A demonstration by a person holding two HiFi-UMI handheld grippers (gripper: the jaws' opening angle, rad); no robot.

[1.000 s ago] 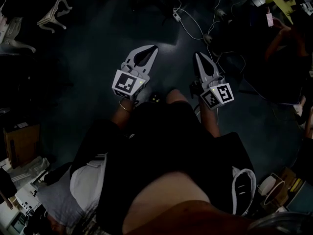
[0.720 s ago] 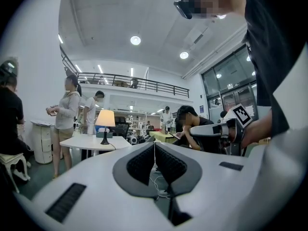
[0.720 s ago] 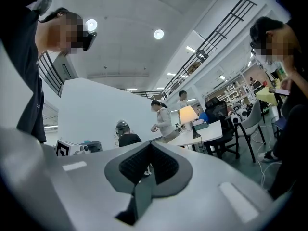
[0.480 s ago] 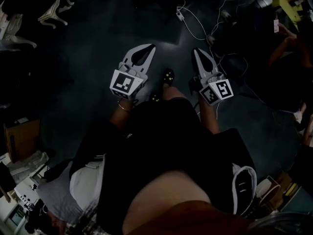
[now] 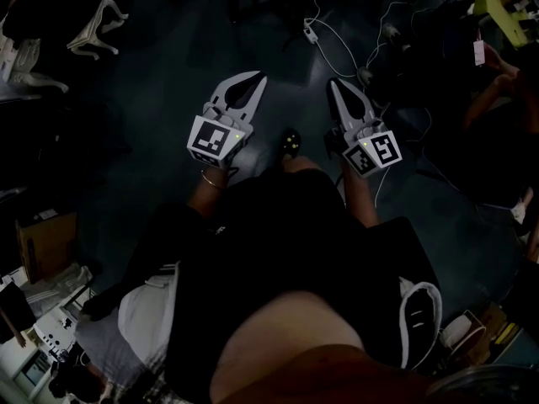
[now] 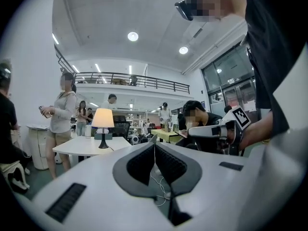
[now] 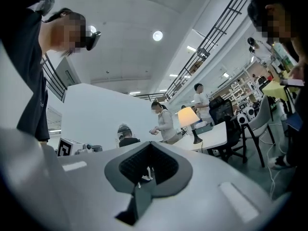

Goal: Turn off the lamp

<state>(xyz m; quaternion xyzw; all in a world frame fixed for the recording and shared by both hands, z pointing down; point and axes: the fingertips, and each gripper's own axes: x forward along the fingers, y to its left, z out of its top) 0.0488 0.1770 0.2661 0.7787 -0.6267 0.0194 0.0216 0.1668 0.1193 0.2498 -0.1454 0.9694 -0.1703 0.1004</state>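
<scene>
**Both claws shut, lamp glowing across the room**

We start at the left of the dim head view. The left claw (image 5: 255,77) points forward over the dark floor (image 5: 152,99). Its left cube (image 5: 215,141) shows a black-and-white square marker, a pattern rather than letters. In the left gripper view the two jaws meet at the tip, pressed together with nothing between them.

Left of that tip, a person in a pale top (image 6: 60,114) stands by a white table (image 6: 72,147). On that table is the lamp (image 6: 102,118), upright on its dark stem, its shade lit warm, well apart from the claw. To the right of the tip a seated person in black (image 6: 199,121) bends forward.

In the middle of the head view, a dark shoe (image 5: 290,141) with pale dots sits between the two claws. White cables (image 5: 333,49) trail over the floor beyond them.

Now the right claw (image 5: 335,84), alongside its partner and pointing the same way, with another square marker on its right cube (image 5: 376,154). In the right gripper view its jaws are closed tight on nothing. There the lamp sits up to the right of the tip, on the same white table, with a dark office chair (image 7: 226,117) just beside it.

At the far right of the head view hangs a pink tag (image 5: 477,51). It may carry print, but it's too small to read.
</scene>
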